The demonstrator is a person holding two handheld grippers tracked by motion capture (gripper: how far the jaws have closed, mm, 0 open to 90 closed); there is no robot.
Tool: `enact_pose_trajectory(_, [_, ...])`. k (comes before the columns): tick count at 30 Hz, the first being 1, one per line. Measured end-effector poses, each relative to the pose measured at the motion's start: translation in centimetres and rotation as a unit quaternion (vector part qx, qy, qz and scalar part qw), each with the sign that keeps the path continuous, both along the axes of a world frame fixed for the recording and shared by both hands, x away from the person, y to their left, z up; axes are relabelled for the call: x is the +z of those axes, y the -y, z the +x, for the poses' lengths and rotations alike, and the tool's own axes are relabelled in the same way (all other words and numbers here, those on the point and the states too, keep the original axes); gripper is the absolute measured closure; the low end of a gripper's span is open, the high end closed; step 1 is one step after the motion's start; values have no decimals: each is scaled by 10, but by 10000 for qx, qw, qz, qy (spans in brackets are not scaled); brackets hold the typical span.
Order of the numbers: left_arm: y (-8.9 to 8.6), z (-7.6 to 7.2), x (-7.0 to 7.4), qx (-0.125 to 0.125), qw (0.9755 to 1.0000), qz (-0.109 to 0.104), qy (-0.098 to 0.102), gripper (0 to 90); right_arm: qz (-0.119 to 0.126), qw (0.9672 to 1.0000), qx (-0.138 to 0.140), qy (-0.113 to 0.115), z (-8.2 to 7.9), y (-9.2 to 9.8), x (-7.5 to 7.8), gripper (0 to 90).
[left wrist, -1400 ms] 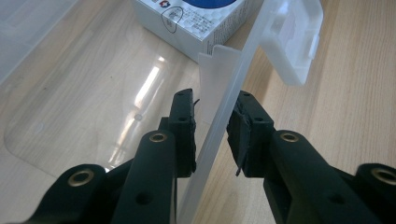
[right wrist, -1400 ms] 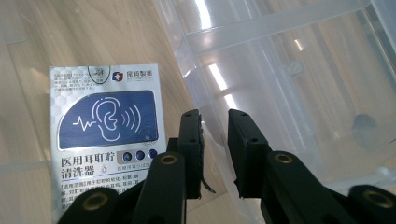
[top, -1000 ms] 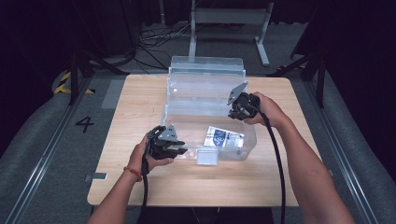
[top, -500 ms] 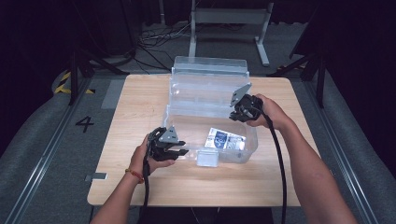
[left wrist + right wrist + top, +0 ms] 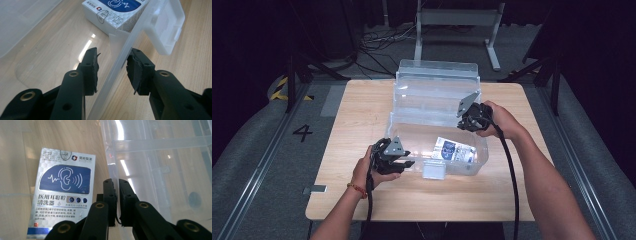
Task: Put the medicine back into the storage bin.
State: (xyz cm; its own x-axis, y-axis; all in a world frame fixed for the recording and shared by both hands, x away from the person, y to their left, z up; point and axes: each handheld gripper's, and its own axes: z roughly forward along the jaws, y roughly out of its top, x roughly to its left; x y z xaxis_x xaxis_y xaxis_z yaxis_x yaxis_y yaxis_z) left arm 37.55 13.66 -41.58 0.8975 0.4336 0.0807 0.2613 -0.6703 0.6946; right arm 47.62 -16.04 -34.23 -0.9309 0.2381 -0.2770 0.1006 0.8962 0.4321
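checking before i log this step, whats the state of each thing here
clear bin: open, upright on the table
lid: flipped back behind the bin
latch flap: hanging loose on the front wall
white and blue box: lying flat inside the bin, printed face up
left tool: open, jaws have just been opening, astride the bin's front wall
right tool: shut at the bin's rim

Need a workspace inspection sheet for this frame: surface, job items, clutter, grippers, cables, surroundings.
Surface: wooden table, bare around the bin.
Job's things: clear plastic bin, lid raised at the back; white and blue box lying flat inside; latch flap at the front wall.
Clutter: nothing seen.
Grippers: left gripper astride the bin's front wall, jaws have just been opening, pads clear; right gripper shut, nothing seen between the pads.
Cables: cable trailing along the right forearm.
Surroundings: grey floor, metal stand.
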Motion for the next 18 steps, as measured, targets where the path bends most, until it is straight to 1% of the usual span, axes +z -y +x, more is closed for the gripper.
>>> enact_pose_trajectory(3, [0,0,0,-26,10000,9,11,608,17,10000,44,11,-2,0,1,866])
enact_pose_trajectory(8, [1,0,-1,17,10000,-3,48,594,7,10000,38,41,-5,0,1,868])
enact_pose_trajectory(13, [1,0,0,61,10000,18,-3,589,47,9999,82,48,-6,2,2,875])
enact_pose_trajectory(14, [2,0,0,66,10000,34,30,584,33,9999,75,65,-6,2,2,876])
enact_pose_trajectory(15, [2,-1,0,90,9999,45,1,581,61,9999,92,47,-7,2,2,877])
enact_pose_trajectory(18, [2,-1,0,76,10000,37,13,579,68,9998,160,42,-8,2,3,886])
